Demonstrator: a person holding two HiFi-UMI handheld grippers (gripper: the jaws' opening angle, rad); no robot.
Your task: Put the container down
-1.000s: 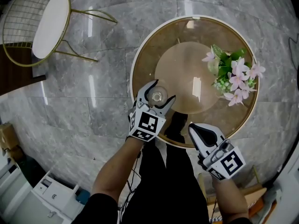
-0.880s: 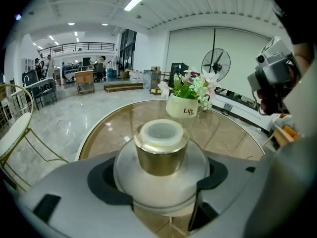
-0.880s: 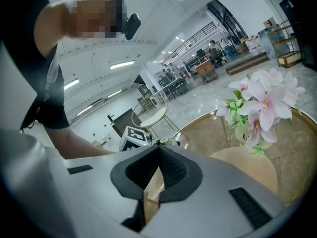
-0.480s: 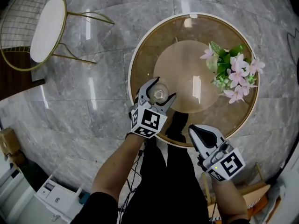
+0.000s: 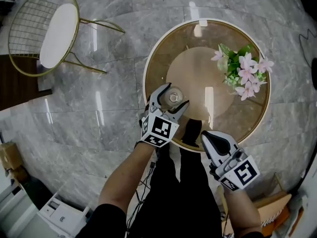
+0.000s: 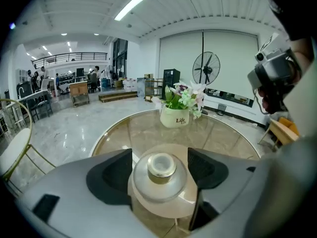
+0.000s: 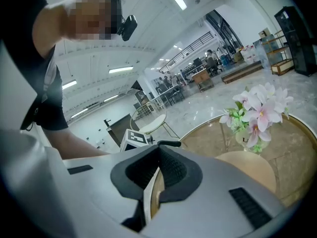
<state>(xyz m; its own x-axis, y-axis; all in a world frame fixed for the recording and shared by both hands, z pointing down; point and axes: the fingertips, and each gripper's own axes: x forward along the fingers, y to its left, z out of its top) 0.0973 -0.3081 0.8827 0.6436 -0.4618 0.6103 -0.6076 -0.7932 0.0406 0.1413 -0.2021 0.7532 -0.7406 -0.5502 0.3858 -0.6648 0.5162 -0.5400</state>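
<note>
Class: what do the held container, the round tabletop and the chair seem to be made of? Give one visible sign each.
The container: probably clear glass, see-through, with a gold-looking neck.
The tabletop: tinted glass, glossy; its base shows through and lights reflect.
The chair: thin gold metal-looking wire frame, white seat pad, material unclear.

Grey, black-padded left claw (image 5: 176, 95) and right claw (image 5: 205, 135).

Container (image 6: 157, 182) clr glass; table (image 5: 158, 63) glossy glass.
</note>
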